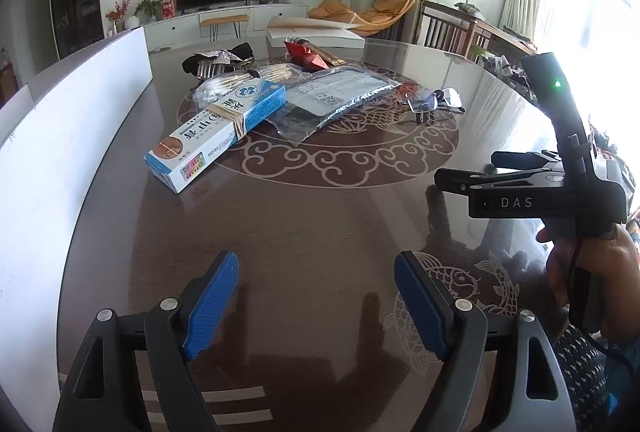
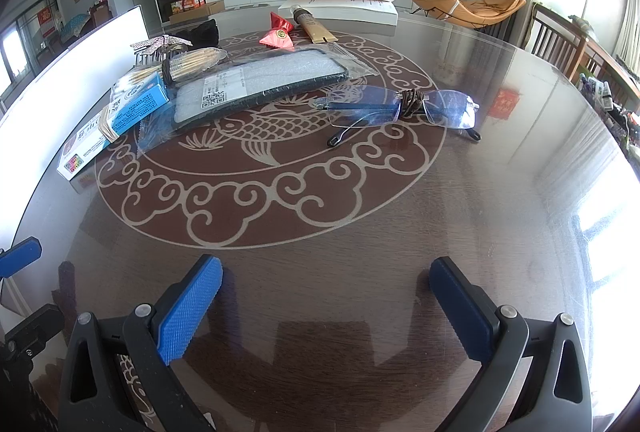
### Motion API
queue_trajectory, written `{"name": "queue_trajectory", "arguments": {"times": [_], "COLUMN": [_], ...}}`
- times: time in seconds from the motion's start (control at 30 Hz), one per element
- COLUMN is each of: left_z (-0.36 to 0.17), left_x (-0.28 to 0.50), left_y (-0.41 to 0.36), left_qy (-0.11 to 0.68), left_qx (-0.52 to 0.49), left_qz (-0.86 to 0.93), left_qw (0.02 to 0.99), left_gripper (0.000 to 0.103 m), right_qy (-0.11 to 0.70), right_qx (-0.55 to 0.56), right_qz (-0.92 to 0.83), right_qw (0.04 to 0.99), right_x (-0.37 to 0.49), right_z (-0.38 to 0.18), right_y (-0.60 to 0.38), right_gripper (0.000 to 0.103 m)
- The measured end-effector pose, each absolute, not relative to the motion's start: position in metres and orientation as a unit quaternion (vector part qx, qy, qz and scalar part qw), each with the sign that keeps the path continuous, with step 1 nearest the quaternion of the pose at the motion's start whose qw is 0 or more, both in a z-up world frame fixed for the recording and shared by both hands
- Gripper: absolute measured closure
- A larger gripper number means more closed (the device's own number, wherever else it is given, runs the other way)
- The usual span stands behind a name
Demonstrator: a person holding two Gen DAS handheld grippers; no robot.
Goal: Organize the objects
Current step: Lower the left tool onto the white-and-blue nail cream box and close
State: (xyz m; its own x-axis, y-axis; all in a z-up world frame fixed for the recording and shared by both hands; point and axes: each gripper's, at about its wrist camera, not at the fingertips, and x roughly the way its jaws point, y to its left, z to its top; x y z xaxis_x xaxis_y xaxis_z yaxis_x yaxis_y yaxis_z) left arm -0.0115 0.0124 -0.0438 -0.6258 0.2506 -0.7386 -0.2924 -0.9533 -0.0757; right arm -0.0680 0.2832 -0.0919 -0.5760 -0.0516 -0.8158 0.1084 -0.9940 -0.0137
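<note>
My left gripper stands open low over the dark patterned table, with nothing between its blue pads. My right gripper is open too and holds nothing; in the left wrist view it hangs at the right in a person's hand. Further back lie a blue-and-white box bound with rubber bands, a bagged dark case, rimless glasses, a red packet and a bundle of wooden sticks.
A white board stands along the table's left edge. A gold tube and a black cloth lie at the back. Wooden chairs stand to the right. One blue pad of the left gripper shows at the far left.
</note>
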Motion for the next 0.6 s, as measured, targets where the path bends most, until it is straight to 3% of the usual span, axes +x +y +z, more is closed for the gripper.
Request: {"name": "queue_trajectory", "arguments": {"times": [0.6], "left_z": [-0.0452], "left_x": [-0.0099], "left_y": [0.0190], "left_qy": [0.037], "left_qx": [-0.406], "left_qz": [0.900], "left_qw": [0.155], "left_gripper": [0.024], "right_qy": [0.031], "right_qx": [0.458], "right_qz": [-0.887], "right_qw": [0.045], "right_x": [-0.0679], "right_z": [-0.0919], "right_y": [0.2831], "right_gripper": [0.000]}}
